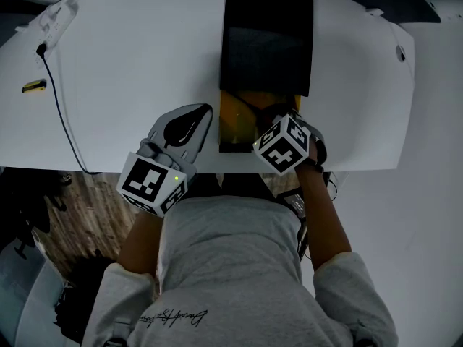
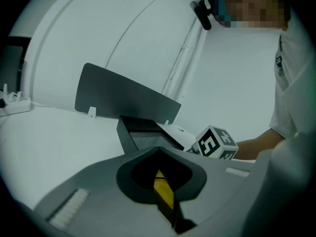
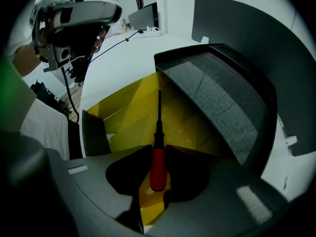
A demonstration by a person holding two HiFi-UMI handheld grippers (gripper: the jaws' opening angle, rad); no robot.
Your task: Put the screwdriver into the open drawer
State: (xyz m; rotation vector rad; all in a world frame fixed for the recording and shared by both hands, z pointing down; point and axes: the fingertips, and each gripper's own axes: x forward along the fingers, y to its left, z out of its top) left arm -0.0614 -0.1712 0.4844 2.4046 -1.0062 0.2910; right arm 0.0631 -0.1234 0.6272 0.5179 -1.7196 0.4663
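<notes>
The screwdriver [image 3: 158, 167] has a red handle and a thin black shaft. My right gripper [image 3: 158, 149] is shut on the handle and points steeply down, with the shaft hanging over the yellow inside of the open drawer [image 3: 128, 112]. In the head view this gripper [image 1: 273, 123] sits over the drawer [image 1: 235, 118], mostly hidden under its marker cube, and the screwdriver cannot be made out. My left gripper [image 1: 194, 114] rests just left of the drawer, shut and empty. In its own view the jaw tips [image 2: 158, 151] meet, with a strip of yellow behind them.
The black drawer unit [image 1: 268, 42] stands on the white table [image 1: 130, 71], with the drawer pulled out toward the near edge. A black cable [image 1: 61, 100] runs down the table's left side past a small yellow item [image 1: 34, 86]. A dark panel [image 3: 247, 38] stands behind the unit.
</notes>
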